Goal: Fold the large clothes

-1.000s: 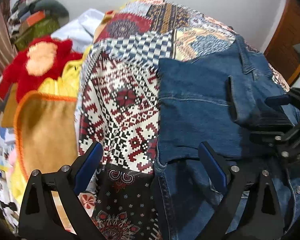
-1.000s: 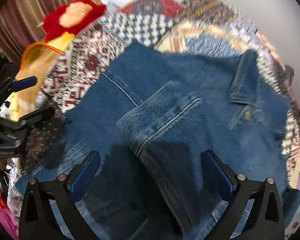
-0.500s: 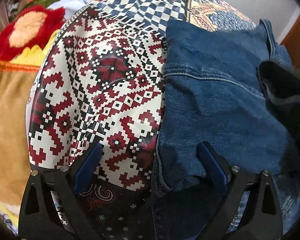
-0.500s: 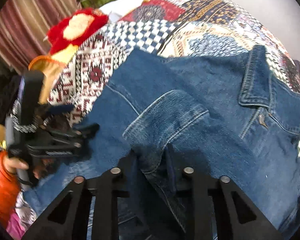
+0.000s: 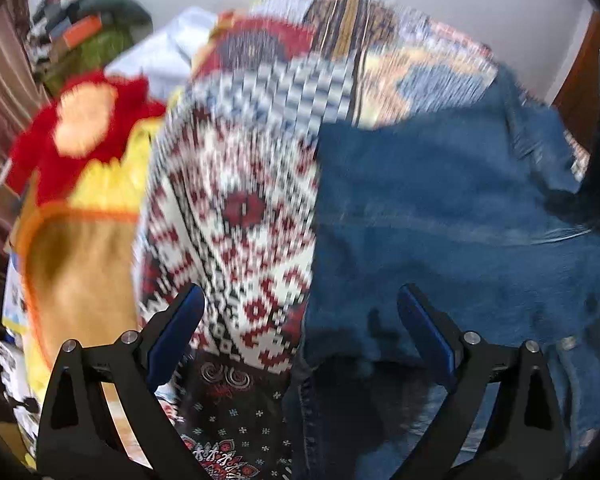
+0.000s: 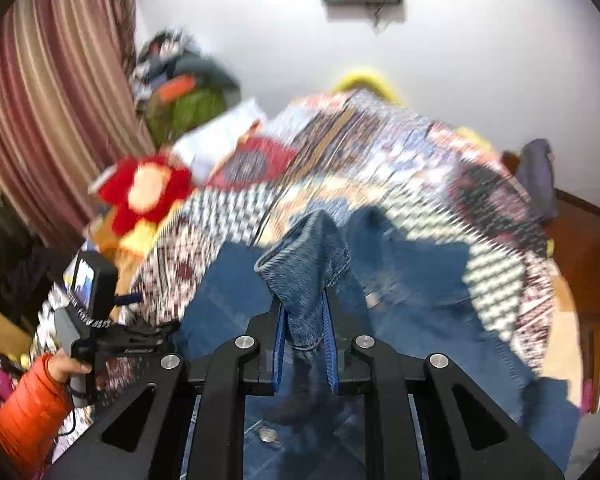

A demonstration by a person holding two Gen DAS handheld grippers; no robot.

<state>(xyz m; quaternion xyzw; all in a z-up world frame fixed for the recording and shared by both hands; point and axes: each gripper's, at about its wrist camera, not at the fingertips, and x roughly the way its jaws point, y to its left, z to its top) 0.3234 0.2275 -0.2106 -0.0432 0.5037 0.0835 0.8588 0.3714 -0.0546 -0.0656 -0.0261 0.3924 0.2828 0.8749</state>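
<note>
1. Patchwork-patterned bedspread [image 5: 236,216] in red, white, black and blue covers the bed that serves as the work surface, with a plain white wall [image 6: 460,60] behind it; both views are blurred by motion.

2. Right gripper [image 6: 304,344]: its two blue-padded fingers [image 6: 278,344] are pressed close together on a bunched fold of the blue denim jacket [image 6: 420,280], and the pinched fabric stands up between them, lifted off the bed.

3. Left gripper [image 5: 300,340]: its blue-padded fingers [image 5: 176,332] are spread wide and hold nothing. One finger hangs over the bedspread, the other over the edge of the blue denim jacket [image 5: 440,220].

4. Most of the jacket lies spread on the bedspread, on the right side of the bed in the left wrist view; only the pinched part rises. A metal button [image 6: 267,435] shows on the denim below the right gripper.

5. In the right wrist view the left gripper [image 6: 100,320] appears at the left, held by a hand [image 6: 66,364] in an orange puffy sleeve [image 6: 28,408].

6. Beside the bed, a red and yellow plush toy [image 5: 80,136] lies near a tan cloth with orange trim [image 5: 76,276].

7. Farther out, a striped curtain [image 6: 48,112] hangs at the left, next to a pile of assorted clothes [image 6: 180,84] against the wall.
</note>
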